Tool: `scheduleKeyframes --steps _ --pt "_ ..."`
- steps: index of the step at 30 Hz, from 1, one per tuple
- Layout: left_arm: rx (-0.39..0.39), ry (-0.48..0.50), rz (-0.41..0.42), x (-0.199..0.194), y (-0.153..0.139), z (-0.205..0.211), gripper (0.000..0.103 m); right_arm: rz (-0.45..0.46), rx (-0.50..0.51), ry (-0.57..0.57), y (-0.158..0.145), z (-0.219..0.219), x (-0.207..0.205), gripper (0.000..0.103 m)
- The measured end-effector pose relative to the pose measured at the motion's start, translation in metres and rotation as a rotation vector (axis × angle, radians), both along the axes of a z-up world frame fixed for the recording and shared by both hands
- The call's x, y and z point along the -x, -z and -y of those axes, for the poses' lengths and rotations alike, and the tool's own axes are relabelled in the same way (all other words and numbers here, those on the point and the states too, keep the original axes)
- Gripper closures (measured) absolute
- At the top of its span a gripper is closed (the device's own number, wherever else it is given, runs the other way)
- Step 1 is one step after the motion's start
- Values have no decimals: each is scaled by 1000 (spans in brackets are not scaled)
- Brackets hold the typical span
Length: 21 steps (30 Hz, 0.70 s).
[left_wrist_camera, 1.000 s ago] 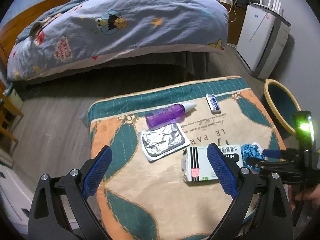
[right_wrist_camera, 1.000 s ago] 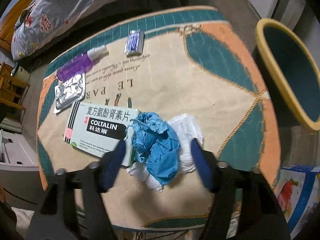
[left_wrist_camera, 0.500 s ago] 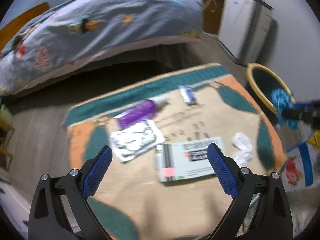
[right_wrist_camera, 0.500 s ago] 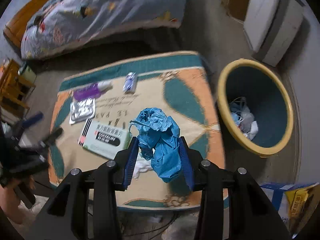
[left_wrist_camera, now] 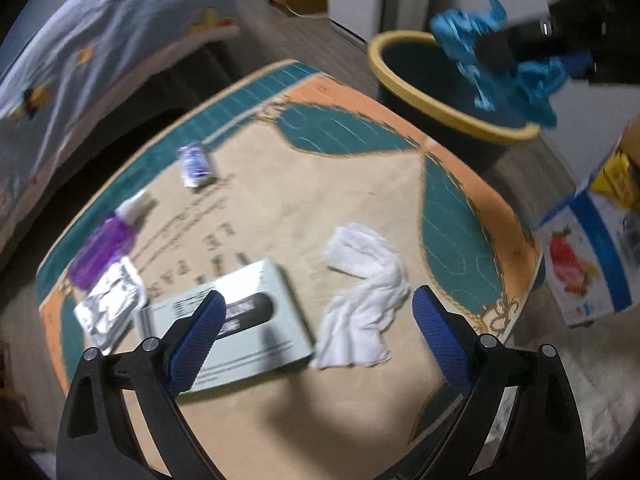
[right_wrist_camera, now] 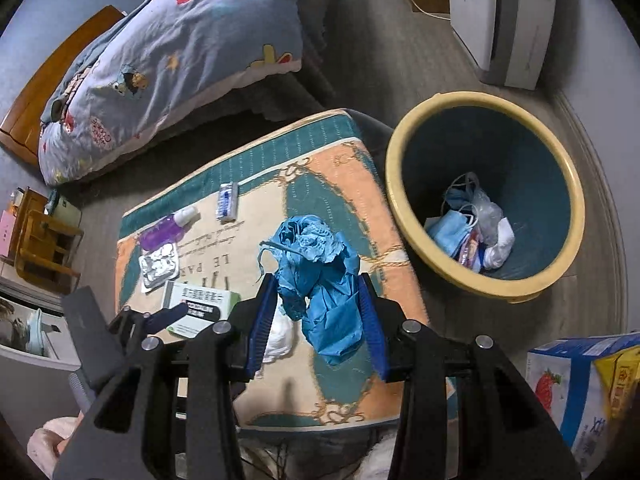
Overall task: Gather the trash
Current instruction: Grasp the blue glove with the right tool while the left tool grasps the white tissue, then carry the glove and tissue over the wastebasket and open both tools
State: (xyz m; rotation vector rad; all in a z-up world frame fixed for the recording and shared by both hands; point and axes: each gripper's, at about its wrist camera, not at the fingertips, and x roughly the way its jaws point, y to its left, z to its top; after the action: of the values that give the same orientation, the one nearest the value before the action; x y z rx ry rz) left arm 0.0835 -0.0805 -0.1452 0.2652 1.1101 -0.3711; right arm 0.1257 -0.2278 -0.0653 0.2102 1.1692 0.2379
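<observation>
My right gripper is shut on a crumpled blue glove and holds it high above the patterned table, left of the yellow-rimmed bin. In the left wrist view the blue glove hangs above the bin. My left gripper is open and empty, low over the table, with a crumpled white tissue between its fingers' line and a medicine box to the left.
On the table lie a purple bottle, a foil blister pack and a small blue-white packet. The bin holds masks and wrappers. A strawberry carton stands at the right, a bed behind.
My right gripper closed on the blue glove, lifted it off the table and carried it up and right toward the bin. The left gripper swung right toward the white tissue.
</observation>
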Motion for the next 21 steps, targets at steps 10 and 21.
scheduleKeyframes --steps 10,21 --pt "-65 71 -135 -13 34 36 49 -6 0 52 7 42 -8 62" --pt "45 75 27 -24 -28 51 89 -3 -34 117 9 78 -16 62"
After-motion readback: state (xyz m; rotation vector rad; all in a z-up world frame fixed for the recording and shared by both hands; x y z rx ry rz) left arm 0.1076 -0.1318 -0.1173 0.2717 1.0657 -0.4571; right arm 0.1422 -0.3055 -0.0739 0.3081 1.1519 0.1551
